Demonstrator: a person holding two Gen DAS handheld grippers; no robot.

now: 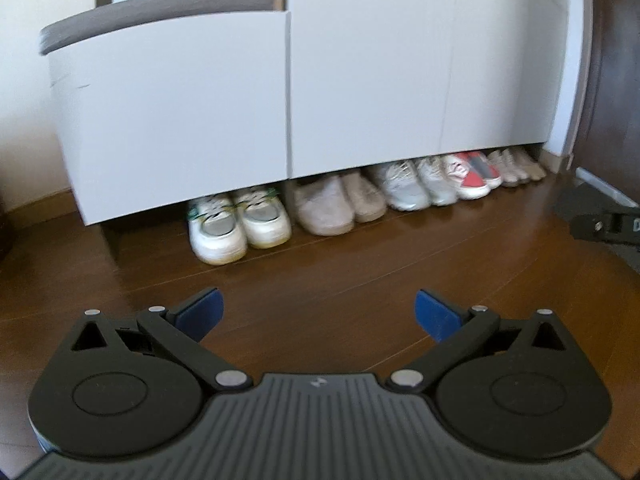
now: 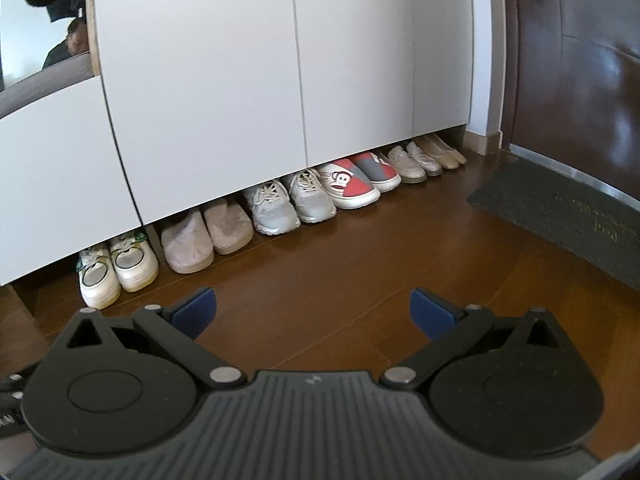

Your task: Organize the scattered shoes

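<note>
Both the left gripper [image 1: 319, 314] and right gripper [image 2: 313, 312] hover spread wide and empty over the wooden floor [image 2: 360, 248], while the shoes [image 2: 276, 208] sit paired, toes outward, at twelve o'clock under the white cabinet [image 2: 208, 100], apparently already tidied.

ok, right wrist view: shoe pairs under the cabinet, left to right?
white sneakers → beige slippers → grey sneakers → red monkey slip-ons → cream loafers → tan flats
</note>
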